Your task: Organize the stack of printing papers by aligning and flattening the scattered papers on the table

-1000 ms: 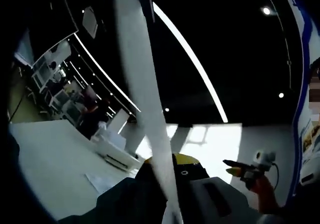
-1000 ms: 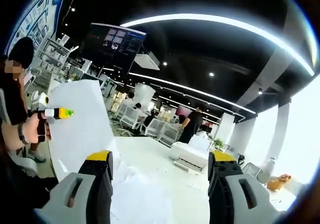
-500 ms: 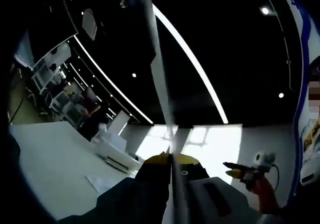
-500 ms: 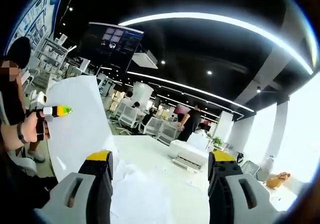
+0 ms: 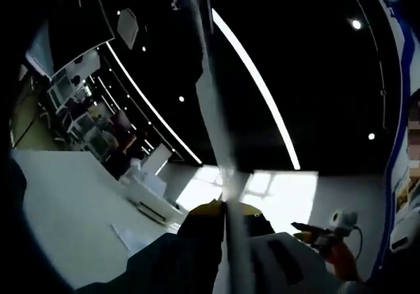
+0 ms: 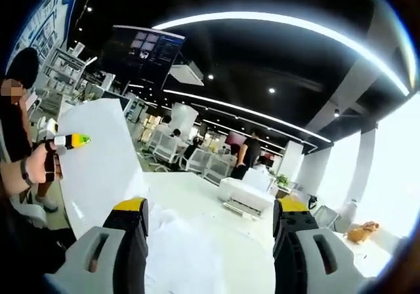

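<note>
In the left gripper view, a white table (image 5: 59, 209) spreads across the left, with a loose sheet (image 5: 128, 238) lying flat near its edge and a white printer (image 5: 154, 199) beyond it. Shelving and a seated person (image 5: 118, 133) sit further back under ceiling light strips. At centre, the left gripper (image 5: 226, 225) has its yellow-tipped jaws pressed together on a sheet of paper (image 5: 213, 110), seen edge-on, which rises up the middle of the picture and cuts across the ceiling. Lower right, the right gripper (image 5: 315, 231) comes into view with a person's hand behind it.

In the right gripper view, a person in a dark top (image 6: 16, 120) stands at far left. The left gripper (image 6: 75, 140) holds the same paper sheet (image 6: 102, 166) upright, its broad white face blocking much of the table's left side. More papers (image 6: 180, 258) lie scattered and rumpled on the table (image 6: 197, 199) between the right gripper's (image 6: 210, 225) wide-open, empty jaws. A white printer (image 6: 246, 199) sits behind, with office chairs and a standing person (image 6: 246, 156) beyond. A small orange object (image 6: 359, 231) rests at far right.
</note>
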A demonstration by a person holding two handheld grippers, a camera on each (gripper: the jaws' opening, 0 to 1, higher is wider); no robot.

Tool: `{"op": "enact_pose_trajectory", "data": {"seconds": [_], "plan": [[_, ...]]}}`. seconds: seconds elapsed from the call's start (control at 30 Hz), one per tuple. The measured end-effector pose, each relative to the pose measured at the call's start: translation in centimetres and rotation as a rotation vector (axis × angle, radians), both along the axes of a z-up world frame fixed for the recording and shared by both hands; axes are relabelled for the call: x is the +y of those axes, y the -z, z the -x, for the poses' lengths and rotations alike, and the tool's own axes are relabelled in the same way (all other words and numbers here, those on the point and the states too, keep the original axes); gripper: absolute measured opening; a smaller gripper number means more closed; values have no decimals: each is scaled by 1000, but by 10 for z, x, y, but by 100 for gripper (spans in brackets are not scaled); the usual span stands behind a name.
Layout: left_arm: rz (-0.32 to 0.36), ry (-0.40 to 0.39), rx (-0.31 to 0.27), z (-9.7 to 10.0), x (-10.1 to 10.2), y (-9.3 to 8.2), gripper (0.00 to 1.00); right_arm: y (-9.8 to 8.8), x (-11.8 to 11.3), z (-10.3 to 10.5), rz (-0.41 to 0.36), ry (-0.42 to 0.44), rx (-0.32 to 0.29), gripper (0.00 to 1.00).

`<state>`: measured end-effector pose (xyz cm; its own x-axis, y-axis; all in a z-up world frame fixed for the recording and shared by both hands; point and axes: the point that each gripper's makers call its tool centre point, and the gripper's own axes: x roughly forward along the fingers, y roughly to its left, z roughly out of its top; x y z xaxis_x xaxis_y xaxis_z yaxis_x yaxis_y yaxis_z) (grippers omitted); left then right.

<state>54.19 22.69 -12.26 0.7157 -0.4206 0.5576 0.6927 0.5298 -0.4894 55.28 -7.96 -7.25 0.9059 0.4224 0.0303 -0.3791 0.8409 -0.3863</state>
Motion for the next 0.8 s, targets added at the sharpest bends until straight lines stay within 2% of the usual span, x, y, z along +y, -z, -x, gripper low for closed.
{"op": "enact_pose_trajectory", "data": {"seconds": [0.8], "plan": [[63, 19, 20, -1, 3, 3, 6, 13, -18, -7, 17, 56, 26, 73]]}}
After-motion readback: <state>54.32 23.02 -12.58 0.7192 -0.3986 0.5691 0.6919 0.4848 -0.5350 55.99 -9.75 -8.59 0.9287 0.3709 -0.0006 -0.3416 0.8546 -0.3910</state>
